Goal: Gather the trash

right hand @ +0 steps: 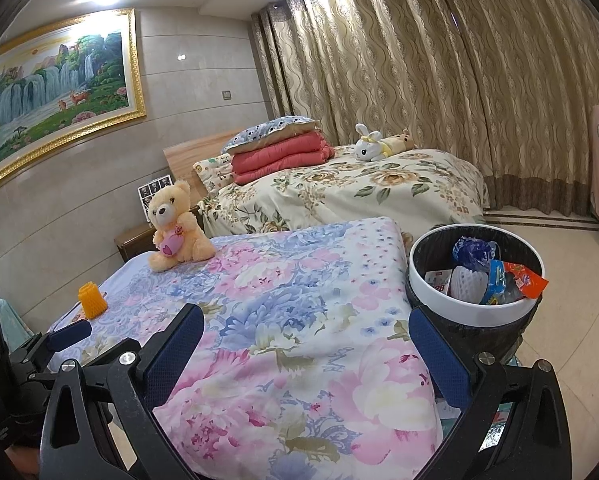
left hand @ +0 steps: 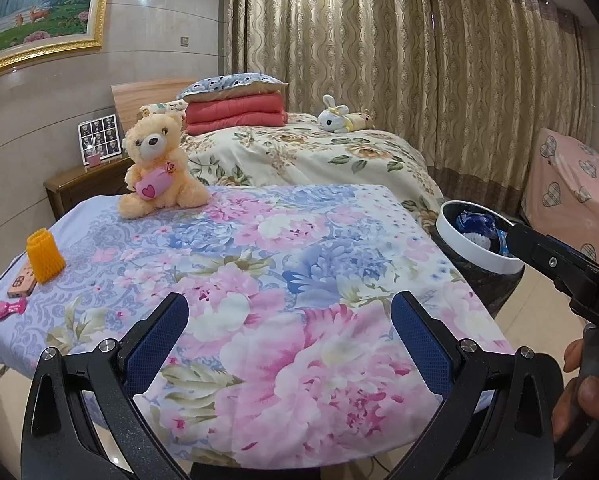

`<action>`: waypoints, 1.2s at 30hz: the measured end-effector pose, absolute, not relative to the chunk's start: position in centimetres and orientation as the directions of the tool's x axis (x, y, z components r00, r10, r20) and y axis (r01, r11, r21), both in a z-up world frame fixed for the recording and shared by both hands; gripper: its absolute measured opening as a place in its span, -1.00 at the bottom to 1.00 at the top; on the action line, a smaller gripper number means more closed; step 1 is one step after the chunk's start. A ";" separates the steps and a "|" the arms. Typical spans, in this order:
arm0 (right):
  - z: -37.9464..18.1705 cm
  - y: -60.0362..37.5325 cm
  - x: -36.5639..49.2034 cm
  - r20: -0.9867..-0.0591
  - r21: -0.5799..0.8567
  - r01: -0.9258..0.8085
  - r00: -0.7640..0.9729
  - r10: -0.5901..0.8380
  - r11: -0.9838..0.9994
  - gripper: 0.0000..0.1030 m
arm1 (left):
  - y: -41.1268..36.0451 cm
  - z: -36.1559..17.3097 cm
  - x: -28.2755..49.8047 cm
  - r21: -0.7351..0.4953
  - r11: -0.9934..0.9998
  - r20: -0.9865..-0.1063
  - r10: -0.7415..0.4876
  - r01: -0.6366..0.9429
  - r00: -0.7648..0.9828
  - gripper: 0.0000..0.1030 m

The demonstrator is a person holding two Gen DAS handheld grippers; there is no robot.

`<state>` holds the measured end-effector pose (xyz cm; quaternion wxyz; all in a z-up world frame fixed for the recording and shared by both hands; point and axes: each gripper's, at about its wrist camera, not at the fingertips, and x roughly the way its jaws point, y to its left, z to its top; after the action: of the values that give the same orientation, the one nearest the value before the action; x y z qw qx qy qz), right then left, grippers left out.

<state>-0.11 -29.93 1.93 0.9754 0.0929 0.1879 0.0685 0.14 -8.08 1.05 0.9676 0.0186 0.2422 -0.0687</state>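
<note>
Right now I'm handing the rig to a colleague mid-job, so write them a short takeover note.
Left tool: open, empty, over the floral-covered table.
Right tool: open, empty, near the table's bin-side edge.
Trash bin: on the floor beside the table, already holding wrappers and white foam netting.
Left: the orange foam net at the table's far left looks like trash. The phone, pink toy and teddy bear probably stay.

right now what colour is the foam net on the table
Orange foam net, clearest in the left wrist view.
</note>
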 end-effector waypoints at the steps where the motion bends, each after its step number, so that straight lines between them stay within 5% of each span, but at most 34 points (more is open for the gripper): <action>1: 1.8 -29.9 -0.1 -0.355 0.207 -0.099 0.919 0.169 0.973 1.00 | -8.1 1.0 0.2 0.003 0.990 -0.471 -0.124 0.142 0.873 1.00; 36: 1.0 -29.6 -0.5 -0.379 0.216 -0.095 0.909 0.173 0.972 1.00 | -7.9 0.6 0.4 -0.010 0.989 -0.485 -0.132 0.146 0.864 1.00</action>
<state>-0.45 -29.57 1.04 0.9722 0.0966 0.2018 0.0690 0.39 -7.94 0.58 0.9654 0.0133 0.2501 -0.0721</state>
